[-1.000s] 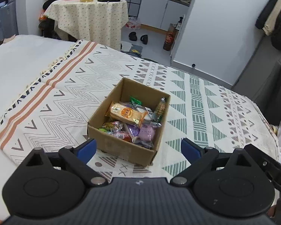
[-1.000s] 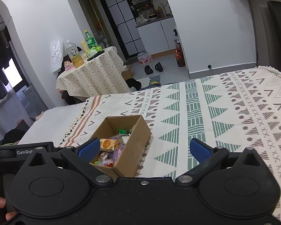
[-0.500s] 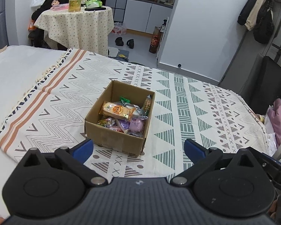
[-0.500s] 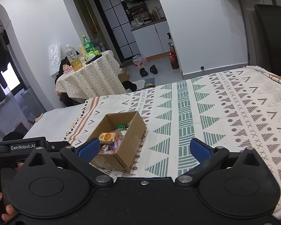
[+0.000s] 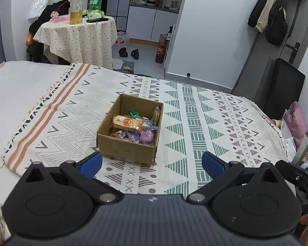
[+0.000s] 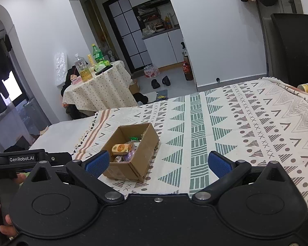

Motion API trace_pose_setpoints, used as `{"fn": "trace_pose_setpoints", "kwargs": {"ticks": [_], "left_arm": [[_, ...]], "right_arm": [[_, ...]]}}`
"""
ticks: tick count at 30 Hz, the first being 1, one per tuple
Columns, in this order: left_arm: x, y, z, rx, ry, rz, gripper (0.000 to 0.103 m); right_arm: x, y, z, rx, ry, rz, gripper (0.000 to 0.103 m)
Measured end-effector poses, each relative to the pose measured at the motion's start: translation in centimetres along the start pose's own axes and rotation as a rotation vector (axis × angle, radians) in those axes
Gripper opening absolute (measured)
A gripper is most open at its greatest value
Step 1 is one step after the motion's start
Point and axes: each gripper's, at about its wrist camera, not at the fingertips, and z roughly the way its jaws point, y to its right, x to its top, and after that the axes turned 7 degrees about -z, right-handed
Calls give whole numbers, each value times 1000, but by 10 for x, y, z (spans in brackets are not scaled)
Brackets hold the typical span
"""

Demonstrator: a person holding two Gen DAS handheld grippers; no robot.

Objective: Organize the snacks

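An open cardboard box [image 5: 125, 148] stands on the patterned blanket [image 5: 195, 127], holding several wrapped snacks: an orange-labelled packet [image 5: 127, 121] on top, a purple one [image 5: 146, 136], a green wrapper [image 5: 134, 112]. My left gripper [image 5: 152, 163] hovers open just in front of the box with nothing between its blue pads. In the right wrist view the same box [image 6: 140, 160] lies ahead and left; my right gripper [image 6: 158, 163] is open and empty, its left pad overlapping the box's near corner. The left gripper's body [image 6: 28, 160] shows at far left.
The blanket [image 6: 236, 127] covers a white bed [image 5: 16, 86]. Beyond the bed stands a round table [image 5: 78, 34] with bottles and a draped cloth. A dark chair [image 5: 281, 88] and a pink bag [image 5: 296, 123] sit at the right. Shoes [image 5: 129, 52] lie on the floor.
Both grippers have drawn back and risen from the box, which now looks smaller and farther off. Both stay open and empty; the box has not moved.
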Motion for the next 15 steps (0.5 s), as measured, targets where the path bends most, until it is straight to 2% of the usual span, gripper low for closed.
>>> {"fn": "trace_pose_setpoints", "kwargs": {"ticks": [15], "left_arm": [[-7, 4, -30, -25, 6, 64, 103]], "right_arm": [[-5, -7, -29, -1, -17, -22, 103]]}}
